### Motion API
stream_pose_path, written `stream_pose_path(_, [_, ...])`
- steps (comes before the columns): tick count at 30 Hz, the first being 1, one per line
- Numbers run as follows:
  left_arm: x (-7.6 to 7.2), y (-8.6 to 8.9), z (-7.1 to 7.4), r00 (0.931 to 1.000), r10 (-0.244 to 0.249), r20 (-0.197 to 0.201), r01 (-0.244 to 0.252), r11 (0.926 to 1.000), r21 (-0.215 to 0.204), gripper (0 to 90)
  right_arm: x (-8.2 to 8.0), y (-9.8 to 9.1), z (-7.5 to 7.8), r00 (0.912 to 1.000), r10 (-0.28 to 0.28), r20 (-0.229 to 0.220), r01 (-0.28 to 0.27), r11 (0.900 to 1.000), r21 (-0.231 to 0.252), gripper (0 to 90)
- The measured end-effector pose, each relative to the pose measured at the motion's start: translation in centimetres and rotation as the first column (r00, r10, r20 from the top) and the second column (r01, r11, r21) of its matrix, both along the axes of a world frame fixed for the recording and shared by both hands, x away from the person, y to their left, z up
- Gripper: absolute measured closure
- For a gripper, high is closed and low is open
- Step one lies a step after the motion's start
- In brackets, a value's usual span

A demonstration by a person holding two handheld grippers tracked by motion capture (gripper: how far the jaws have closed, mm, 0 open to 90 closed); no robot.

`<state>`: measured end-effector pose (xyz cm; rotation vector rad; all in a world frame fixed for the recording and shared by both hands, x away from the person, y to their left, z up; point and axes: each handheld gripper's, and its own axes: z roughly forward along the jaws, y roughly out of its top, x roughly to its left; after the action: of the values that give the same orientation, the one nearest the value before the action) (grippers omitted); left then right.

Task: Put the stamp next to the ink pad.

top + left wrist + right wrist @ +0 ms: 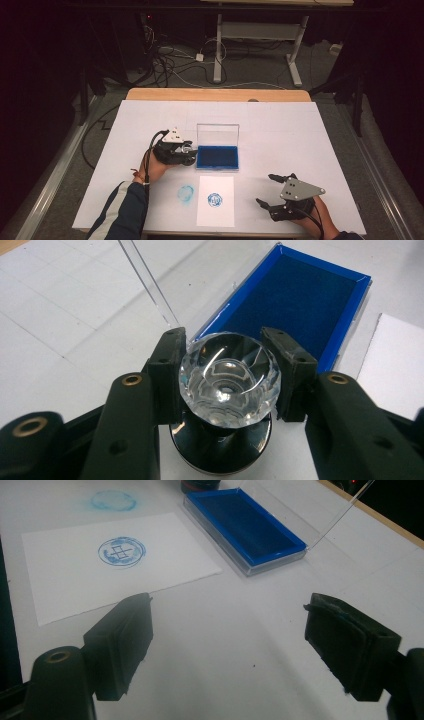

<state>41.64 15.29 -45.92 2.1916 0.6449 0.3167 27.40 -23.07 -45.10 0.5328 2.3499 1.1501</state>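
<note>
High view frames a white worktop [150, 120], on which an open ink pad [217, 156] with a blue felt bed and a raised clear lid is set at the middle. A white paper sheet [215, 201] bearing a round blue stamp print [215, 200] is laid just near of the pad, and a smeared blue mark [186, 192] is seen on the worktop to its left. The left gripper [185, 150] is held just left of the pad and is clamped on the stamp [230, 380], whose faceted clear knob is pinched between the pads above a dark round base. The knob is judged hard, smooth and likely slippery, fairly light, and possibly chip-prone; a hold across its widest facets, as shown, is judged soundest, with the stamp kept upright. The right gripper [272, 192] is rested at the near right, its jaws spread wide with nothing between them.
</note>
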Motion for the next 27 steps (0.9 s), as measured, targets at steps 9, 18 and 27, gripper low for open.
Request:
stream_pose_path(9, [-0.8, 0.1, 1.2, 0.9971, 0.008, 0.075, -0.008, 1.0, -0.004, 37.6, 0.0, 0.0, 0.1, 1.0, 0.001, 0.005, -0.001, 1.0, 0.003, 19.3])
stream_pose_path(18, [-3.1, 1.0, 3.6, 0.9707, 0.067, 0.231, -0.055, 0.9968, -0.058, 29.6, -0.1, 0.0, 0.2, 0.9996, -0.007, 0.027, 0.006, 1.0, 0.003, 19.2])
stream_pose_path(27, [-5.3, 0.8, 5.0, 0.9586, 0.018, 0.284, -0.01, 0.9994, -0.032, 26.0, -0.2, 0.0, 0.4, 0.999, -0.01, 0.044, 0.01, 0.9999, 0.005, 19.1])
